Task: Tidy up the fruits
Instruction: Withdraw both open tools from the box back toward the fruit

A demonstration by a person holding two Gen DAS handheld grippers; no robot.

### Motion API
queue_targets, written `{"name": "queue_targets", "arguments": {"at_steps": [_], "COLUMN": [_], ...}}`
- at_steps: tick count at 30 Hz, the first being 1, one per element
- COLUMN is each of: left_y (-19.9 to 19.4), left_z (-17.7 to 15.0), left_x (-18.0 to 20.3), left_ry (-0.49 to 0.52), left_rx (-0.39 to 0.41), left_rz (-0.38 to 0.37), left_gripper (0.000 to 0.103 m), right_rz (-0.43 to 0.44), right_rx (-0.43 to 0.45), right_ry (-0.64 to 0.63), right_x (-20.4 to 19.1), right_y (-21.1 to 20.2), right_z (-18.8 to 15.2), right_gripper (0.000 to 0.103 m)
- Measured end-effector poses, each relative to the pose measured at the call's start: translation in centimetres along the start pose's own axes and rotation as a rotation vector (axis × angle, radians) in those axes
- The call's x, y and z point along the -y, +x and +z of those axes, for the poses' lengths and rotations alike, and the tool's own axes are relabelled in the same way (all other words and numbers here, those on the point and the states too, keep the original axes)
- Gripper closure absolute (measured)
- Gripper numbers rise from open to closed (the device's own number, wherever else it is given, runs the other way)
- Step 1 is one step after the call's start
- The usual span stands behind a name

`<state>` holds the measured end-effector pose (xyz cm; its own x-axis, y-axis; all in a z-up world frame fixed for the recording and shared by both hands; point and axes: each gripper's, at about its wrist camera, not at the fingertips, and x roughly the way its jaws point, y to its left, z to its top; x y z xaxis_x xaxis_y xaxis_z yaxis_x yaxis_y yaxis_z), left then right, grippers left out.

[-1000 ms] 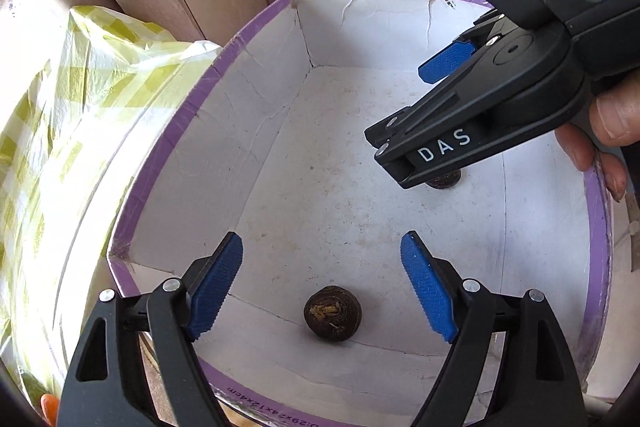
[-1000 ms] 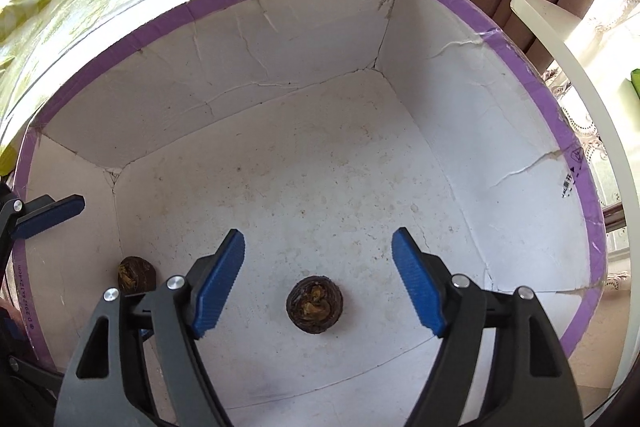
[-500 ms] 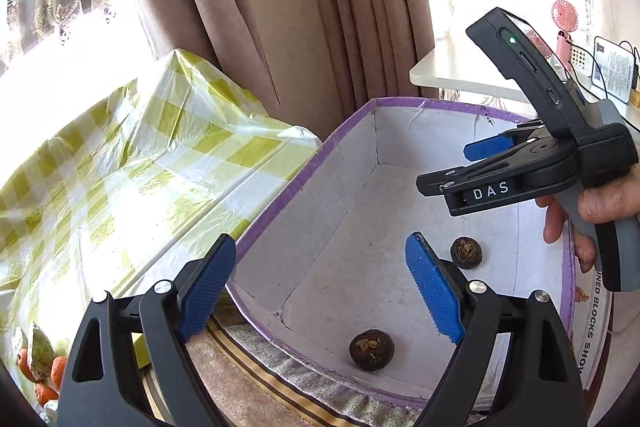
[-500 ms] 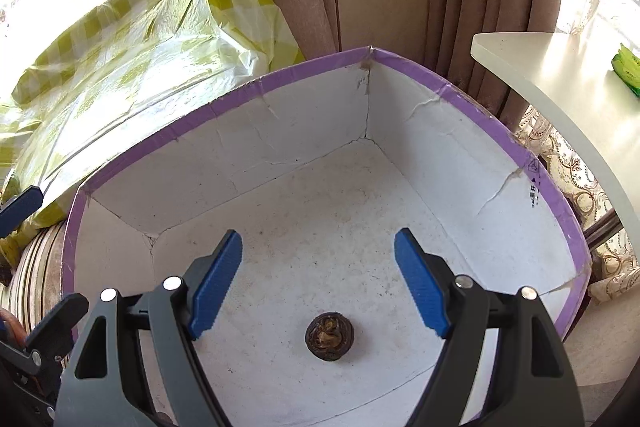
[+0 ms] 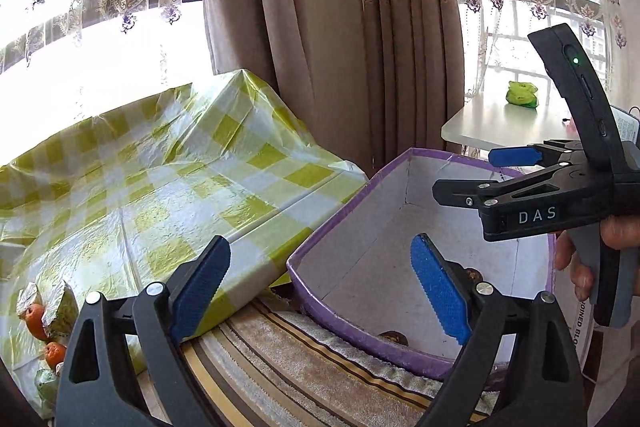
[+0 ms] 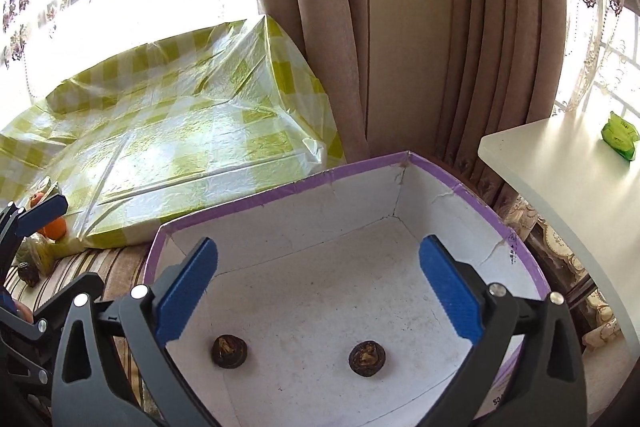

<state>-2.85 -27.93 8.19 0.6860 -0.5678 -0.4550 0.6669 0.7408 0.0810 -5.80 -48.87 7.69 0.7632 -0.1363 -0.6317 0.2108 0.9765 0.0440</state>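
Flanking the purple-rimmed box (image 6: 520, 251) — checked cloth (image 6: 180, 131), white table (image 6: 560, 179); both grippers' jaws spread, empty.

The box (image 6: 460, 187) looks like matt white cardboard, cracked and speckled inside, its rim bound in purple tape. Two fruits (image 6: 230, 351) on its floor, at 6 o'clock, have dark, rough, wrinkled skin. The checked sheet (image 6: 168, 131) at 10 o'clock is thin, glossy, crinkled plastic. Under the box lies a striped, nubby woven cloth (image 5: 304, 363). The curtains (image 6: 332, 47) at 12 o'clock are matt brown fabric. The tabletop (image 6: 560, 163) at 3 o'clock is smooth and pale. The gripper pads (image 6: 448, 287) are ribbed blue, on matt black plastic arms.
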Motion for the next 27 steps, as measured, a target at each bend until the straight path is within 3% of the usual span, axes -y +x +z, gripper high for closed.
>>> {"name": "queue_targets", "arguments": {"at_steps": [4, 9, 17, 23, 27], "left_y": [-1.7, -3.6, -6.3, -9.6, -11.6], "left_z": [-0.5, -1.6, -4.7, -6.5, -8.0], "left_x": [-2.0, -4.0, -7.4, -11.2, -14.5], "left_ry": [-0.062, -0.075, -0.146, -0.249, -0.339], "left_rx": [-0.018, -0.043, -0.097, -0.074, -0.062], "left_rz": [0.019, 0.079, 0.176, 0.275, 0.331], "left_gripper": [0.015, 0.011, 0.011, 0.011, 0.011], "right_rz": [0.067, 0.044, 0.025, 0.2, 0.266], "right_rx": [-0.014, -0.076, -0.101, -0.107, -0.099], "right_ry": [-0.011, -0.038, -0.107, -0.096, -0.103], "right_x": [-3.2, -7.3, -11.8, -14.3, -16.2], "right_y": [-0.2, 0.6, 1.0, 0.6, 0.5], "right_z": [-0.1, -0.6, -2.1, -3.1, -3.7], "right_gripper": [0.002, 0.002, 0.002, 0.002, 0.002]}}
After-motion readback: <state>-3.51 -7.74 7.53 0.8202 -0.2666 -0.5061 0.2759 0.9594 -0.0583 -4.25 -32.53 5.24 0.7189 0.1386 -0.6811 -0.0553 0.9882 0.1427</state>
